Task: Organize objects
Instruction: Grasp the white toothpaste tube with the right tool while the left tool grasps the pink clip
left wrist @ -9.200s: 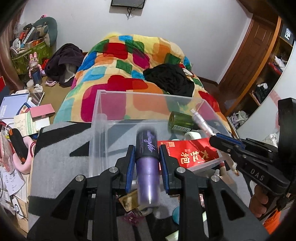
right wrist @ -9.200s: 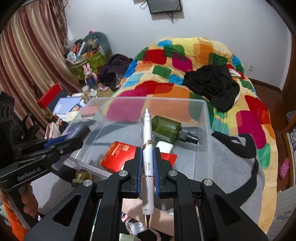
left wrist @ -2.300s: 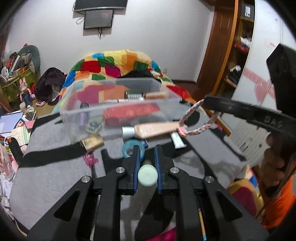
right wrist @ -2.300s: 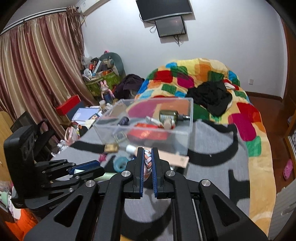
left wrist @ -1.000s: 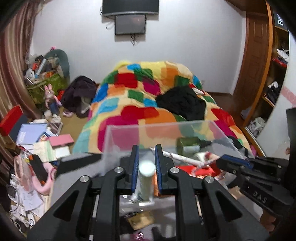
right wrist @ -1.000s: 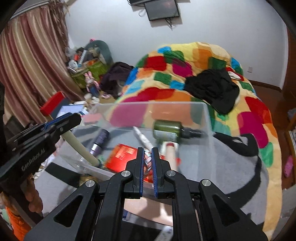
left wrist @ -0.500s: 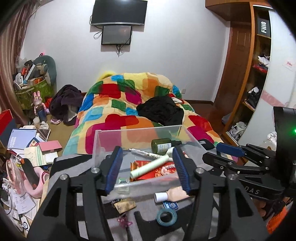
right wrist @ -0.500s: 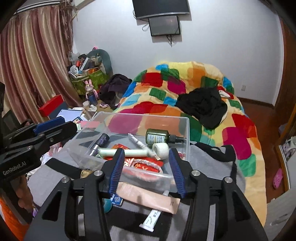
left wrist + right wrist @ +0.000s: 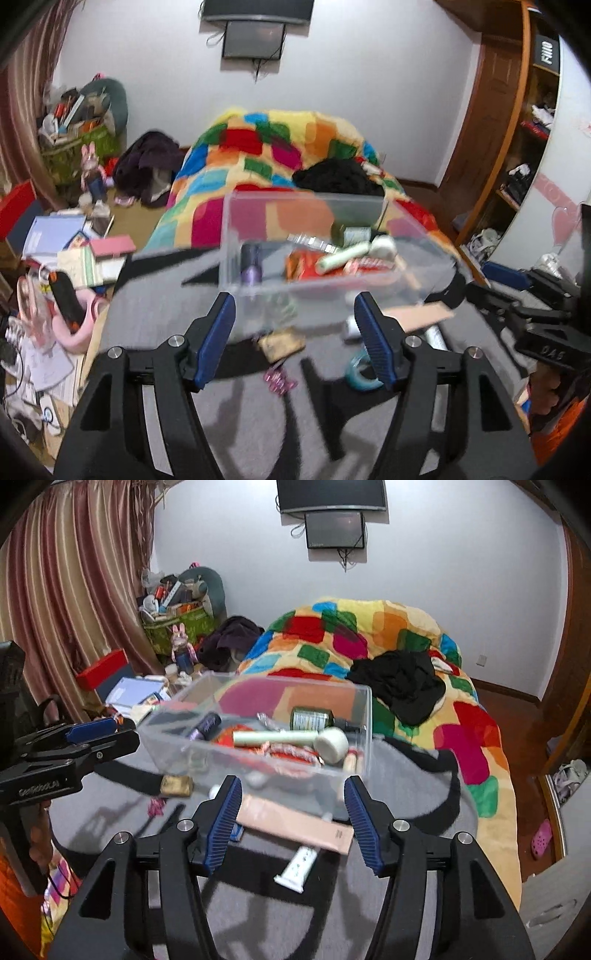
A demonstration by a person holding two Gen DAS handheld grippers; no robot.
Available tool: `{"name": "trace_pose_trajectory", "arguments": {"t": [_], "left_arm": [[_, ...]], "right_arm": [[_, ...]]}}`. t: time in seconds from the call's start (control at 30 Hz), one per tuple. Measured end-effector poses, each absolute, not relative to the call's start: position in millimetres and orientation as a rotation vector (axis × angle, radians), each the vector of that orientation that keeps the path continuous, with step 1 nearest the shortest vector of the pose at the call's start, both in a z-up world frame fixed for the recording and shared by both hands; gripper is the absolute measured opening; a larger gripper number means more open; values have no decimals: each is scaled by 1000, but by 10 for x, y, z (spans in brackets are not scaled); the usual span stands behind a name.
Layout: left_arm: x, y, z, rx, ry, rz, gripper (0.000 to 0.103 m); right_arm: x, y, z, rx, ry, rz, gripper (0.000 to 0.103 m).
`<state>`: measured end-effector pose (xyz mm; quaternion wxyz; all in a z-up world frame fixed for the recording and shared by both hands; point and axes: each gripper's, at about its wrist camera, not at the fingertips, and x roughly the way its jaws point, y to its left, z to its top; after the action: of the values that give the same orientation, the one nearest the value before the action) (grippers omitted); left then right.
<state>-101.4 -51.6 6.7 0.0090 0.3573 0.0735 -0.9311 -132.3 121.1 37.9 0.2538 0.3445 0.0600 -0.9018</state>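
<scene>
Both tools are empty now: the left gripper stands with its blue pads spread wide and nothing between them, where a second ago it pinched a pale green tube; the right gripper is likewise spread wide, its braided cord gone from between the pads; both loads now lie in the clear plastic bin, which sits just ahead of and slightly above both sets of fingertips; the pale green tube rests across the middle of the bin beside a white round cap, with the green bottle farther off and the purple bottle toward the left of the right tool; the cord seems to lie on the red packet under the tube, though blur makes that uncertain; judging from this, two more drops are done and both tools are free for the next pick; what remains lies on the grey blanket nearer than the bin: a beige flat box and a white tube straight between the right tool's pads, a gold packet off to its left, and a blue tape roll and pink clip just ahead of the left tool.
</scene>
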Motion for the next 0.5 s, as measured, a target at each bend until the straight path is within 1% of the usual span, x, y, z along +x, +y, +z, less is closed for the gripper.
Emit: {"name": "trace_pose_trajectory", "arguments": {"t": [0.23, 0.5], "left_arm": [[-973, -583, -344, 1259, 246, -2824, 66], [-994, -570, -636, 1353, 234, -2753, 66]], "right_arm": [[-1312, 1307, 53, 1049, 177, -2436, 54], [-1402, 1295, -362, 1213, 161, -2384, 54]]}}
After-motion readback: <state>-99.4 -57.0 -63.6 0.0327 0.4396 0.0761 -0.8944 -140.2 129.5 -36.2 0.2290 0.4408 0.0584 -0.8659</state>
